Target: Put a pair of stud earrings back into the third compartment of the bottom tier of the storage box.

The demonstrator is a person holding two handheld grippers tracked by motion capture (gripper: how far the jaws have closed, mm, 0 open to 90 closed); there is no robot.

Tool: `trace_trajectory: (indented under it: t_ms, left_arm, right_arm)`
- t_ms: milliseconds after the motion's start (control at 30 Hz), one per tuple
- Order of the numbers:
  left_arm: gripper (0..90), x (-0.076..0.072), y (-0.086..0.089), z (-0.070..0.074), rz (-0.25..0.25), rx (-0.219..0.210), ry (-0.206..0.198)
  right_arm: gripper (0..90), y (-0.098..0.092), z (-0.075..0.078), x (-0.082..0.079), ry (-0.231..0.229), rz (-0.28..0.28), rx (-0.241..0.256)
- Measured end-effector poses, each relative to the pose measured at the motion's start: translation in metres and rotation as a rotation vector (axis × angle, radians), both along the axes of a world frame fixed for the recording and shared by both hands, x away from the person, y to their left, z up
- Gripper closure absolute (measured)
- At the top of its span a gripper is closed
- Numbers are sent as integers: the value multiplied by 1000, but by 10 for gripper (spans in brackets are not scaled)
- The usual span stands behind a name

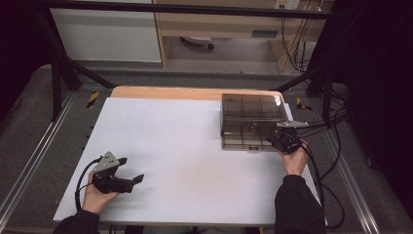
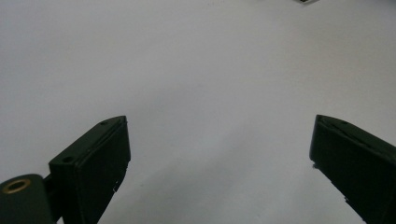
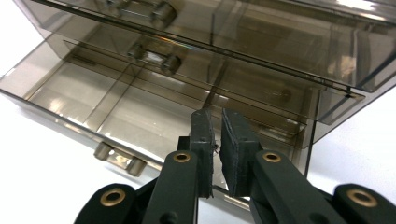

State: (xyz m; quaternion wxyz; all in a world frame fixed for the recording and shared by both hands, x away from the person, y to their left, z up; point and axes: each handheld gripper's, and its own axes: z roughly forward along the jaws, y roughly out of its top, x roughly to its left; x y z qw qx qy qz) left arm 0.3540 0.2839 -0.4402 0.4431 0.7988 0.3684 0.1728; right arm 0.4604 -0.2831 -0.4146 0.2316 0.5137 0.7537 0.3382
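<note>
"White and flat, that table top (image 1: 185, 146) is, with a wooden strip along the far edge. What sits on it?"

"1 smoky see-through drawer box (image 1: 252, 121) sits near the far right corner. It has 3 drawers, and each has little walls inside that make small rooms. The bottom drawer (image 3: 116, 105) is pulled out toward the person. It has a small handle (image 3: 119, 157) on its front."

"Where is the right gripper (image 1: 285, 140)?"

"Right at the front right corner of the box. In the right gripper view the 2 black jaws stand very close, with just a thin gap, and the front wall of the bottom drawer sits between them, near its right end. I cannot tell if they pinch it tight."

"And the left gripper (image 1: 127, 170)?"

"It is far from the box, low over the near left part of the table. Its jaws are spread wide and hold nothing. A hand (image 1: 97, 197) grips it from below, and a black cable (image 1: 80, 183) loops out behind it."
</note>
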Motion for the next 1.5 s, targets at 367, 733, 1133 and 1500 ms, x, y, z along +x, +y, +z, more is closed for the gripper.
trace_trajectory:
  t_ms: [367,733,1133,1500]
  left_arm:
    - [47,0,0,0,0,0,2]
    - [47,0,0,0,0,-2,1]
    - [48,0,0,0,1,-1,1]
    - [47,0,-1,0,0,1,4]
  right_arm:
    - [830,3,-13,7,40,-4,-27]
    - [670,2,-7,2,-3,18,14]
    - [329,9,13,-25,-78,84,94]
    - [53,21,17,-49,-118,160,180]
